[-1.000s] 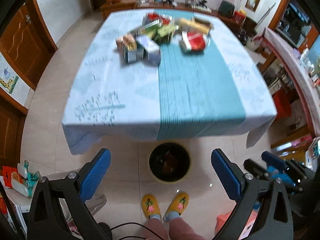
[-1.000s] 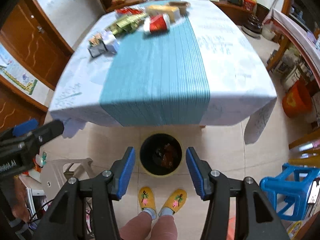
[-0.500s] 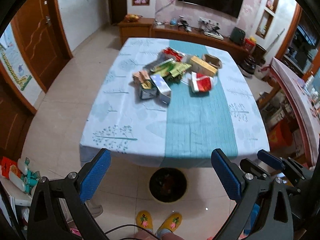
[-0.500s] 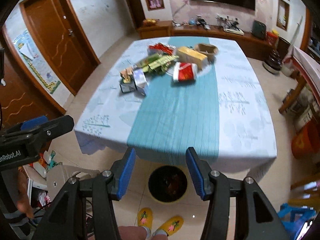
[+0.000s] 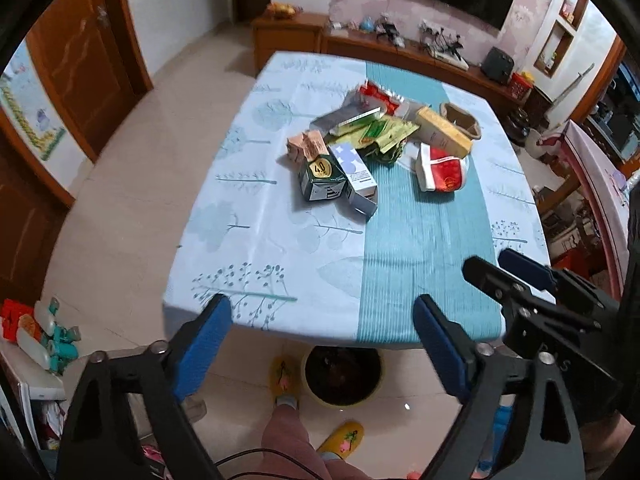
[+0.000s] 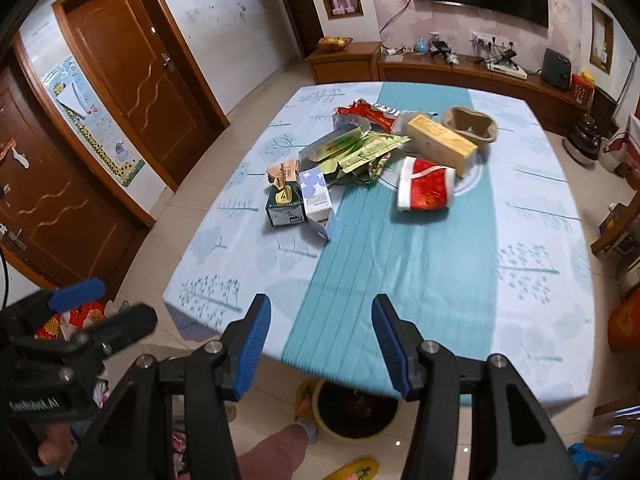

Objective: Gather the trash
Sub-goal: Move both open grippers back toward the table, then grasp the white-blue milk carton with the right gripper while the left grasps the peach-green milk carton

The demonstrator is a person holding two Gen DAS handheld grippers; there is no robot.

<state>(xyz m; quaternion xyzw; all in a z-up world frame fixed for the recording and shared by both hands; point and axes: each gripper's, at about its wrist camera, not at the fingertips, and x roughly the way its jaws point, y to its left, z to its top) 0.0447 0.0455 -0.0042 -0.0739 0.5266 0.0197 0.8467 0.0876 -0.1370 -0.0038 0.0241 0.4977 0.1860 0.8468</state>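
Tablecloth-covered table (image 5: 256, 240), littered cartons (image 5: 348, 148)

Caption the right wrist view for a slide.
Open right tongs face a trash pile across the table, bin below.

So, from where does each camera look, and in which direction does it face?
Left wrist: sits on the left gripper, above the table's near edge, facing the trash pile; shows its open blue fingers, the right gripper, the person's leg.
Right wrist: sits on the right gripper, facing the same way; shows its open fingers and the left gripper.
Shared: table, pile, bin on the floor.
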